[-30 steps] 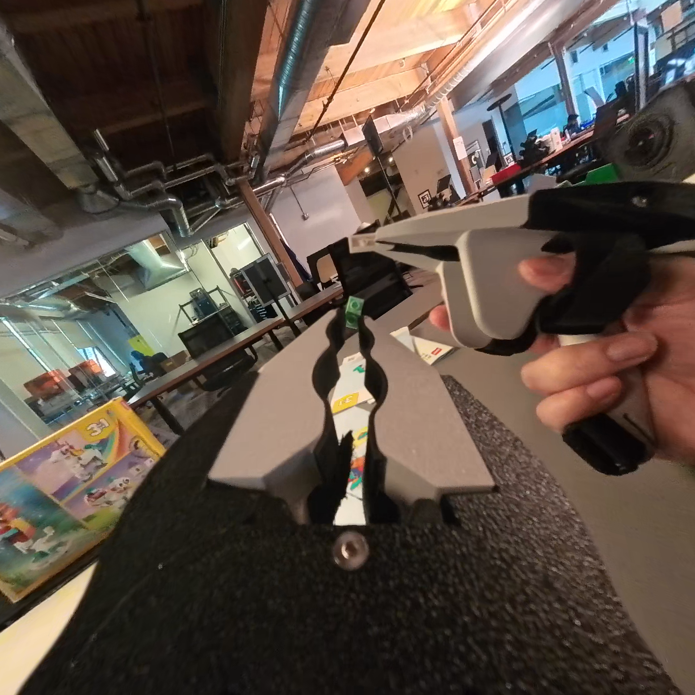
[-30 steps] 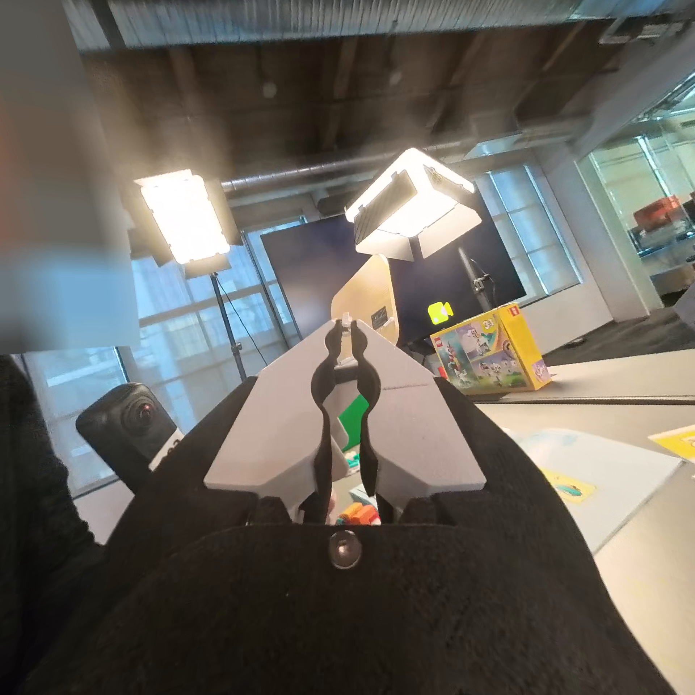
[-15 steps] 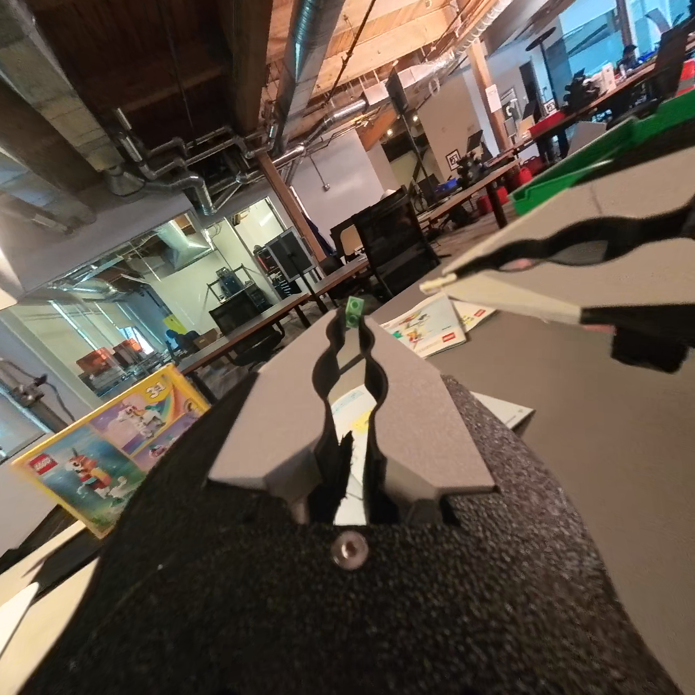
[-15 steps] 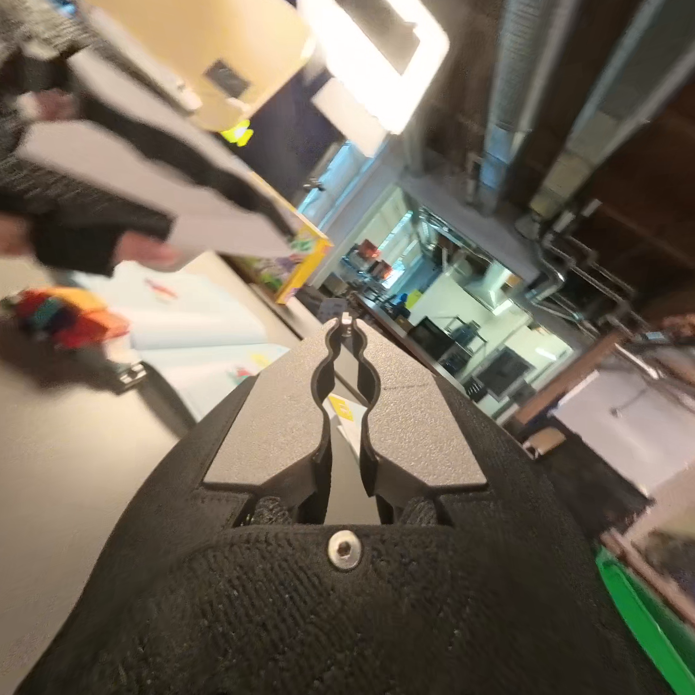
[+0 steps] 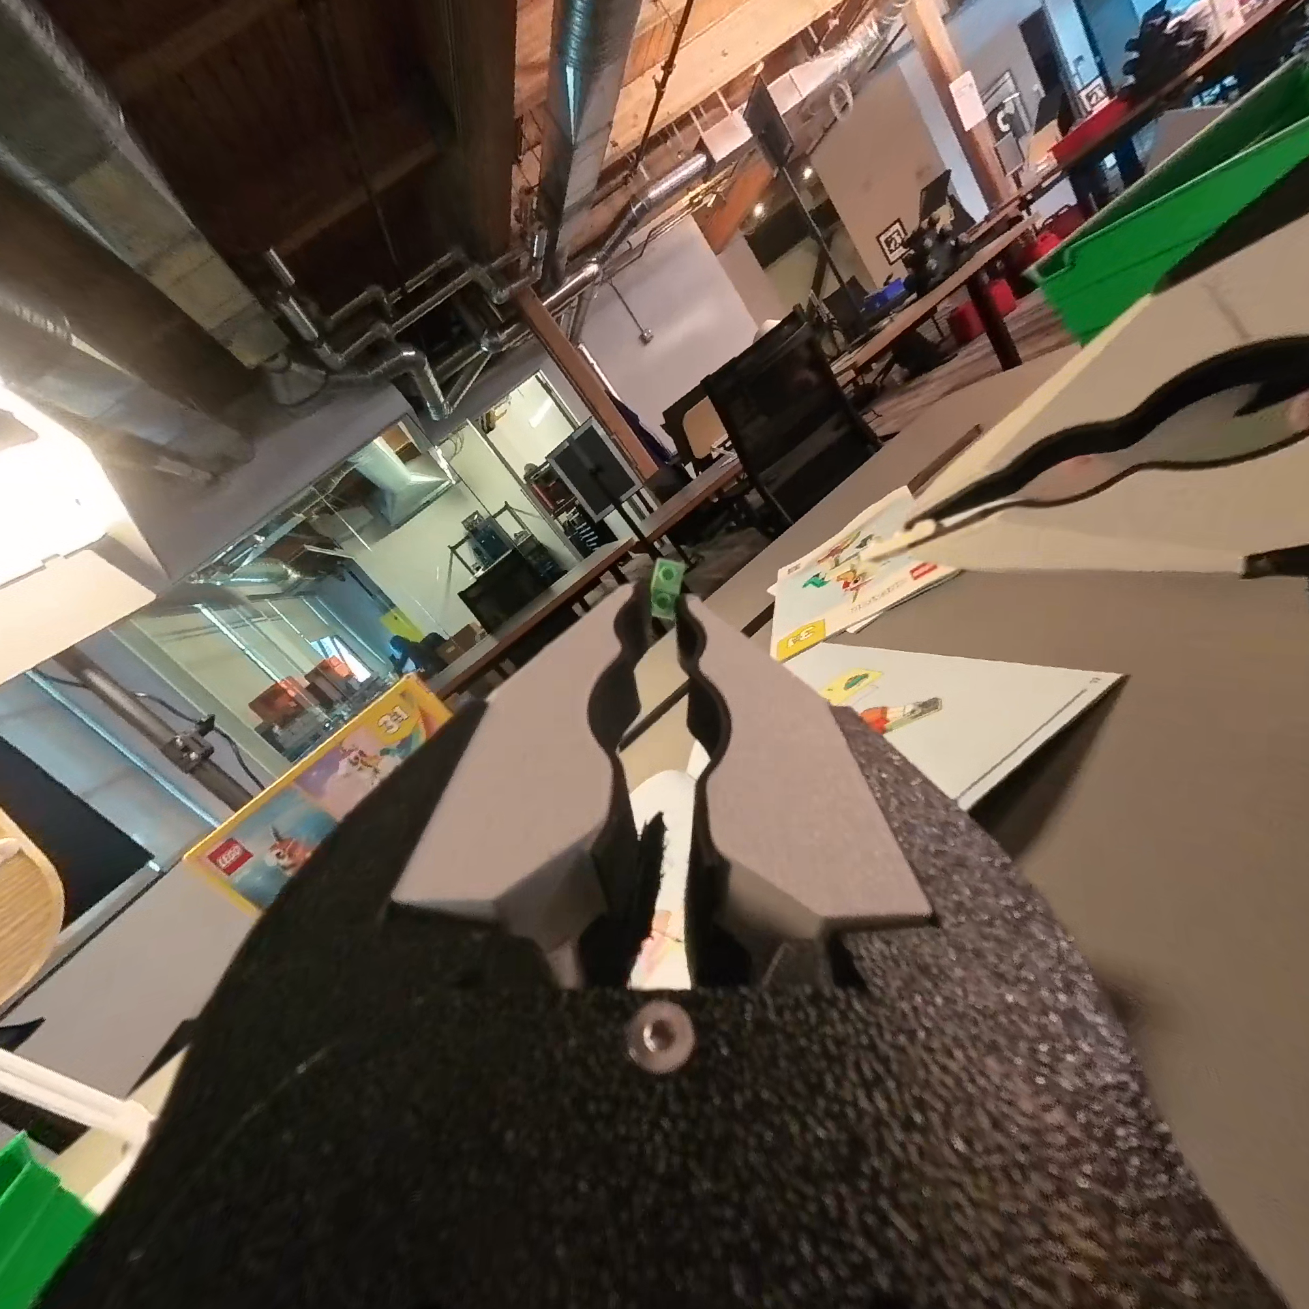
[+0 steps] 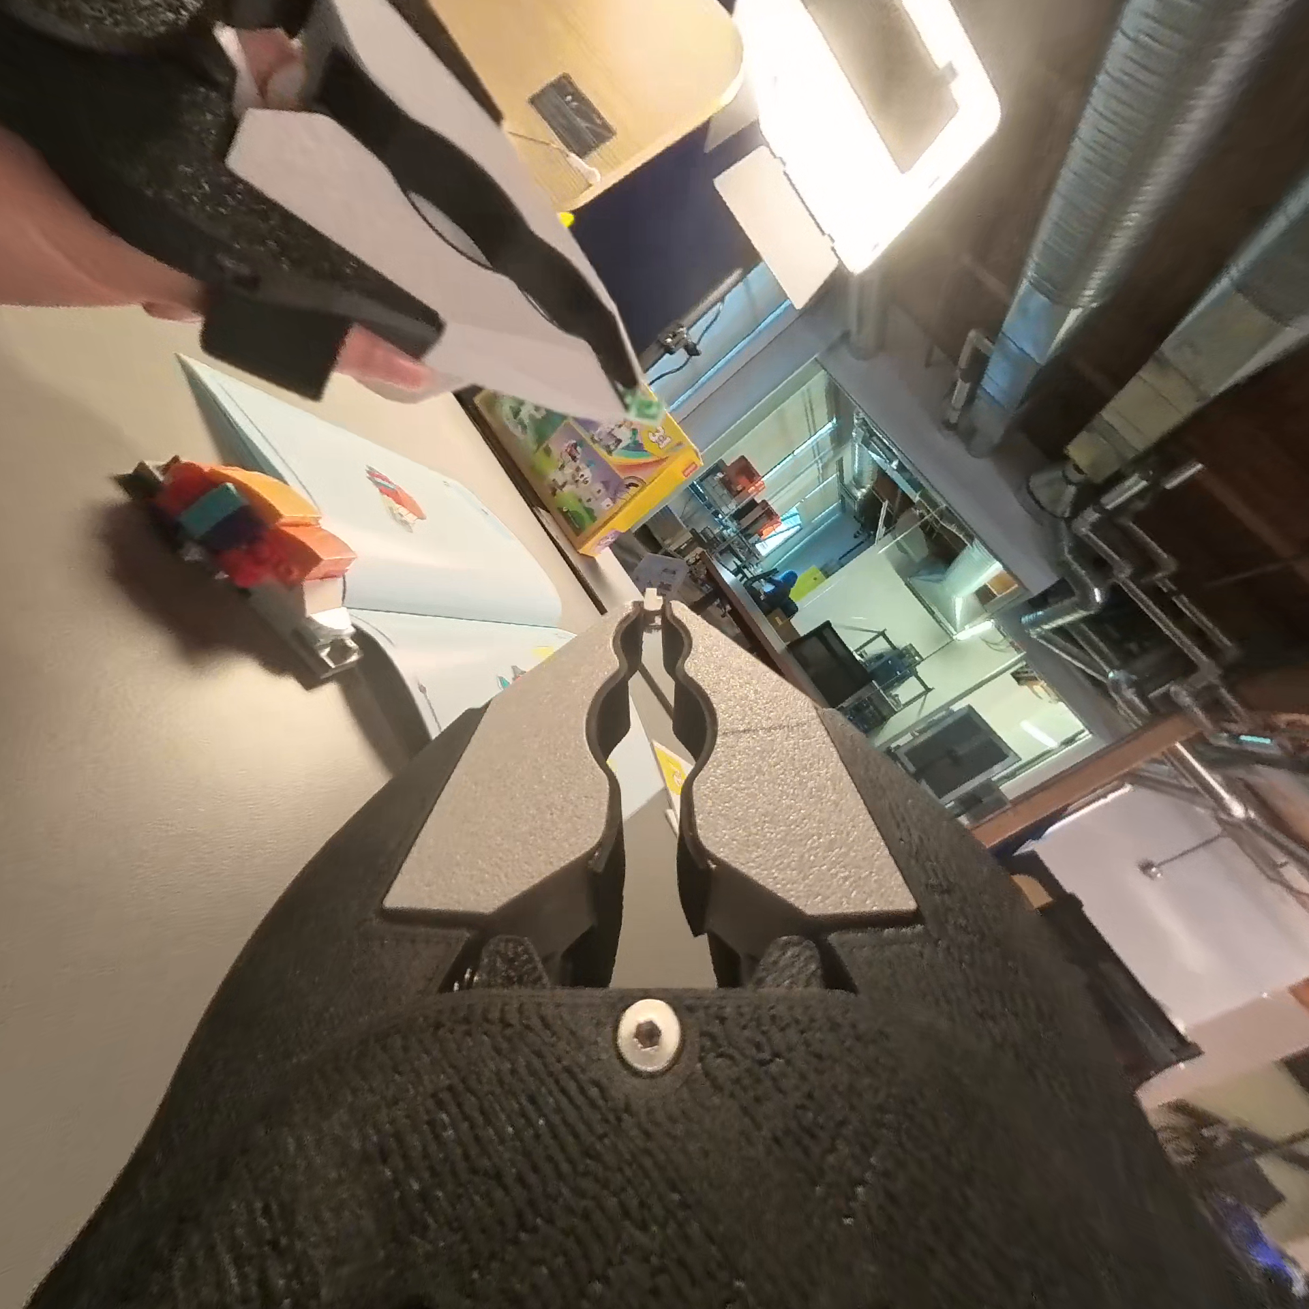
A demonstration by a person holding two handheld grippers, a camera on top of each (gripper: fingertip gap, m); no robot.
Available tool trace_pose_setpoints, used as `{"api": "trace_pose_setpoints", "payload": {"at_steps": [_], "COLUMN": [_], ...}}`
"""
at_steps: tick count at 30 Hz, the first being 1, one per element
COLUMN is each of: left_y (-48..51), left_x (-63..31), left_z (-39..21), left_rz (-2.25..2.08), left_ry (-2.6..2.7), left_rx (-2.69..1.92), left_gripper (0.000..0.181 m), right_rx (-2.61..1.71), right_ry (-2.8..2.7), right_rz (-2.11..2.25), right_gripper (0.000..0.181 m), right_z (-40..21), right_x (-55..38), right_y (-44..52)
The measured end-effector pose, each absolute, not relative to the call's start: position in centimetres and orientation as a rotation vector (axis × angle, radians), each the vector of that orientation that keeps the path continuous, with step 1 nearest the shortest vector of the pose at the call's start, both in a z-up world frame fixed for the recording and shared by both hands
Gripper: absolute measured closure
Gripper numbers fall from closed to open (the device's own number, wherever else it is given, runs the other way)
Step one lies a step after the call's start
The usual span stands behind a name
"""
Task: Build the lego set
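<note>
Probably open-plan office; desks (image 5: 942,297), ducts (image 5: 581,106)

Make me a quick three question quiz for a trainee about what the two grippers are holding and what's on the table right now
1. What colour is the piece pinched at the tips of the left gripper?
2. True or false: the right gripper is open and holds nothing.
3. Which lies on the grey table beside the open instruction booklet? A) a partly built multicoloured model B) a pair of scissors C) a mug

Key
1. Green: a small green brick.
2. False: it is shut on a small white piece.
3. A, the partly built model.
</note>
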State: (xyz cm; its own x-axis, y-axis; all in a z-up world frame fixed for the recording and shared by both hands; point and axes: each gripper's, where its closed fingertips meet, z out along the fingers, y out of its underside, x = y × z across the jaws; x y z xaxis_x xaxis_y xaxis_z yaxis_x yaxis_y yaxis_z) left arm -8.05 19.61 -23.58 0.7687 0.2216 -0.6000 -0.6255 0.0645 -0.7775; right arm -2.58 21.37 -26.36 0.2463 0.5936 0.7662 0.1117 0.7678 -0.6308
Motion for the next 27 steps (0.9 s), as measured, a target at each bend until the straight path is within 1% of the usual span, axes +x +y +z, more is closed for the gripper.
{"api": "trace_pose_setpoints", "payload": {"at_steps": [27], "left_y": [20.19], "left_x": [-7.54], "left_z": [-24.43], "left_rz": [0.610], "left_ry": [0.388], "left_rx": [-1.411], "left_gripper": [0.176], "right_rx": [-0.642], "right_ry": [-1.303], "right_rz": [0.342], "right_gripper": [0.178], "right_z": [-26.26], "right_x": [-2.72], "right_y": [21.28]}}
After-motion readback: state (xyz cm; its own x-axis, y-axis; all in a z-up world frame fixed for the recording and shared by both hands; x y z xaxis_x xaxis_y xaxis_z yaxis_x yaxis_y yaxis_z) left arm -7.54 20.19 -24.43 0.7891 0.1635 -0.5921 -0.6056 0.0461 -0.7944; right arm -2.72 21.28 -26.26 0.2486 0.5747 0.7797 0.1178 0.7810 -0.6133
